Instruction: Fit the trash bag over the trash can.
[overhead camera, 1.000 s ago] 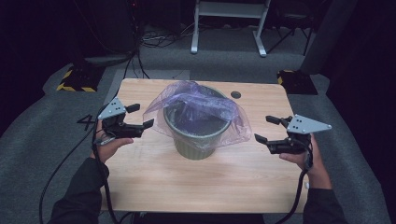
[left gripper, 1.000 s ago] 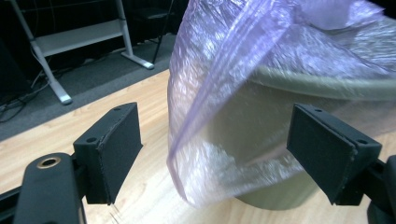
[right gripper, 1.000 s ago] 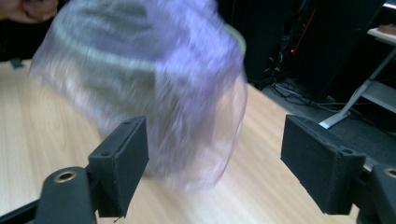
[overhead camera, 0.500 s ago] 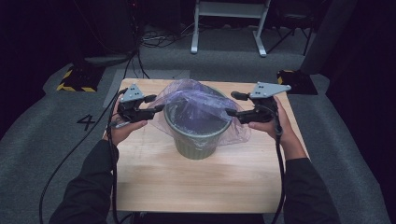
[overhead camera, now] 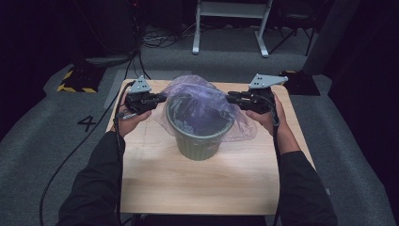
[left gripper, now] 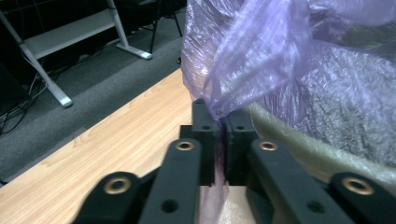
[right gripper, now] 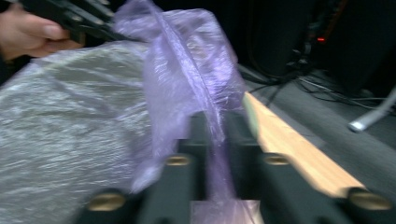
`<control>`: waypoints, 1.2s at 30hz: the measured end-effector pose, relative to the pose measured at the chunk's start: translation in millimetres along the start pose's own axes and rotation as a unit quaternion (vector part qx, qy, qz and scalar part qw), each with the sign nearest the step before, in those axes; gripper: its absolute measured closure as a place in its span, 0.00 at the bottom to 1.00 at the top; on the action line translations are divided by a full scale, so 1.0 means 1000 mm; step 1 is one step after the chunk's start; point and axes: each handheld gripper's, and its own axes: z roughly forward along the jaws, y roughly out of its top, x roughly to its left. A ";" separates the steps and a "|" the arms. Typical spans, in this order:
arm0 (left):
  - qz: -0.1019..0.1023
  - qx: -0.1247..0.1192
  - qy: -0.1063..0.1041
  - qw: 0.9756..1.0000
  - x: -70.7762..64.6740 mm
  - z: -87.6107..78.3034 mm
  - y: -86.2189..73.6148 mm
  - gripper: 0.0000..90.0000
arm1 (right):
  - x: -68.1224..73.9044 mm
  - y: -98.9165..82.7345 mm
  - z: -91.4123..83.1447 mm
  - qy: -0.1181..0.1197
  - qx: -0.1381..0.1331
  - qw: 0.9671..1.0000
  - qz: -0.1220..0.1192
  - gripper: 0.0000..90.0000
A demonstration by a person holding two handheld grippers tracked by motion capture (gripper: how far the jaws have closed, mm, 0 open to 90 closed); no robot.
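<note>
The purple bag (overhead camera: 207, 110) lines the green bin (overhead camera: 200, 141) mid-table (overhead camera: 197, 183). The left tongs (left gripper: 222, 140) have just closed and pinch a fold of film at the rim; the right tongs (right gripper: 215, 135) likewise clamp the opposite edge. Judged step: both edges gripped, ready to lift the liner out or gather it. Next calls for an even, gentle pull. The gripper views show film between the pads; the high view shows both hands flanking the bin.

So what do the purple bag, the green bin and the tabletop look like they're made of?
Purple bag: thin, see-through plastic film, crinkled and shiny. Green bin: probably moulded plastic, matte, with ribbed walls. Tabletop: light wood or wood-look laminate, showing grain lines.
</note>
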 end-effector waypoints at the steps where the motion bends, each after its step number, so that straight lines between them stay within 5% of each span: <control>1: -0.003 0.002 0.004 1.000 0.001 0.002 0.002 0.98 | -0.002 0.000 0.000 -0.006 0.001 1.000 0.004 1.00; 4: -0.004 0.014 0.011 1.000 0.003 0.011 0.007 0.98 | -0.008 0.002 0.004 -0.022 -0.001 1.000 0.016 1.00; 7: -0.006 0.033 0.008 0.999 0.004 0.023 0.011 0.98 | -0.020 0.002 0.007 -0.032 -0.015 0.997 0.062 1.00; 13: -0.036 0.061 0.004 0.997 0.011 0.047 0.008 0.98 | -0.045 -0.015 0.022 -0.064 0.017 0.989 0.135 1.00; 17: -0.067 0.071 -0.013 0.995 0.014 0.060 -0.001 0.98 | -0.058 -0.038 0.031 -0.062 0.043 0.980 0.185 1.00; 20: -0.087 0.072 -0.022 0.993 0.016 0.068 -0.007 0.97 | -0.060 -0.052 0.040 -0.058 0.061 0.978 0.193 1.00; 32: -0.115 0.098 -0.033 0.988 0.011 0.098 -0.017 0.98 | -0.059 -0.086 0.073 -0.050 0.084 0.971 0.220 1.00; 36: -0.116 0.090 -0.036 0.989 0.010 0.095 -0.024 0.95 | -0.057 -0.097 0.072 -0.042 0.083 0.970 0.224 0.99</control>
